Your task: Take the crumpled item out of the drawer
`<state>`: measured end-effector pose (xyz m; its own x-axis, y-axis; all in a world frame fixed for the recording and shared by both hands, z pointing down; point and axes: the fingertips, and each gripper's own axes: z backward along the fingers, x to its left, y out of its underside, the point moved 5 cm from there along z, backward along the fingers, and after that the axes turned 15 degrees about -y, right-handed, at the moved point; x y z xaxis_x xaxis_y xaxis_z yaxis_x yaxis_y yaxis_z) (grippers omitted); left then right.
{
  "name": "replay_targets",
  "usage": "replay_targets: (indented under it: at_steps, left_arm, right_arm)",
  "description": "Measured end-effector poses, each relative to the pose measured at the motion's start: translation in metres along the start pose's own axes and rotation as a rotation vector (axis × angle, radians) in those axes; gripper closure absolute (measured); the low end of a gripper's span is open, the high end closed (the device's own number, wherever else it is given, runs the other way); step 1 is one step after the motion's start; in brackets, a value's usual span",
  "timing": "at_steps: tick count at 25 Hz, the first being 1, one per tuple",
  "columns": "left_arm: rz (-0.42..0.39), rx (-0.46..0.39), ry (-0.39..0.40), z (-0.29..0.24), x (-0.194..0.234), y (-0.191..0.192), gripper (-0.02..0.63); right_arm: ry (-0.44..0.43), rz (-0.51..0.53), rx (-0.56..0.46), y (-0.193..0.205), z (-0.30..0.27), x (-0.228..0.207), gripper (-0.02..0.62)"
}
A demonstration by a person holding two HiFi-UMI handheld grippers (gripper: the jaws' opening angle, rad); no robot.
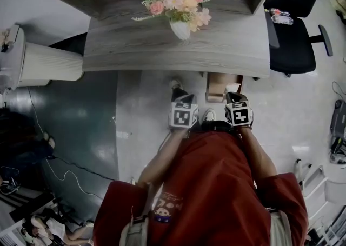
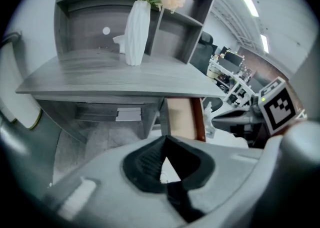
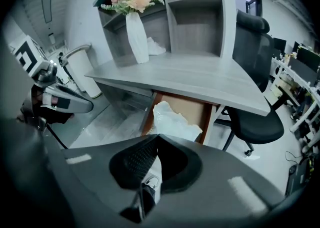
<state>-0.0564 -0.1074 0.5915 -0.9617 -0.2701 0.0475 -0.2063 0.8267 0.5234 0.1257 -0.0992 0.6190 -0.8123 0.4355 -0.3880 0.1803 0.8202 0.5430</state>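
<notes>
- Step in hand looks like the reach-in. The right claw (image 3: 156, 139) is clenched, tips touching with nothing between them, so I'd open it wide before it goes anywhere near the drawer (image 3: 196, 105).
- The left claw (image 2: 165, 142) is also clenched and empty, and it's pointing at the desk (image 2: 125, 79) beside the drawer. I'd leave it out of this, or use it to steady the drawer front if it wobbles.
- The drawer is pulled out under the desk edge, so come in from the front and above. Pinch a raised fold rather than scooping, then lift up and back so nothing snags on the desk lip.
- The crumpled item (image 3: 175, 118) sits inside the open drawer, towards its left side, and pokes up over the rim.
- It's white, thin and heavily creased. Could be paper or plastic, I can't tell which. My guess is it's light and squashy, so a gentle squeeze should hold it.
</notes>
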Motion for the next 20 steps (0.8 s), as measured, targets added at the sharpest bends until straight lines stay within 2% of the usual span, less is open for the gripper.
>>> replay_targets:
  at_steps: [10, 15, 20]
  left_arm:
    - [-0.011, -0.024, -0.004, 0.008, -0.014, -0.006, 0.607]
    - [-0.015, -0.04, -0.008, 0.013, -0.017, -0.01, 0.607]
    - [-0.008, -0.062, -0.006, 0.02, -0.02, -0.014, 0.607]
  right_arm:
    - [0.029, -0.022, -0.096, -0.01, 0.033, -0.009, 0.593]
    - [0.003, -0.071, -0.116, -0.014, 0.047, -0.011, 0.593]
    - [-0.001, -0.051, -0.154, -0.022, 0.059, -0.006, 0.593]
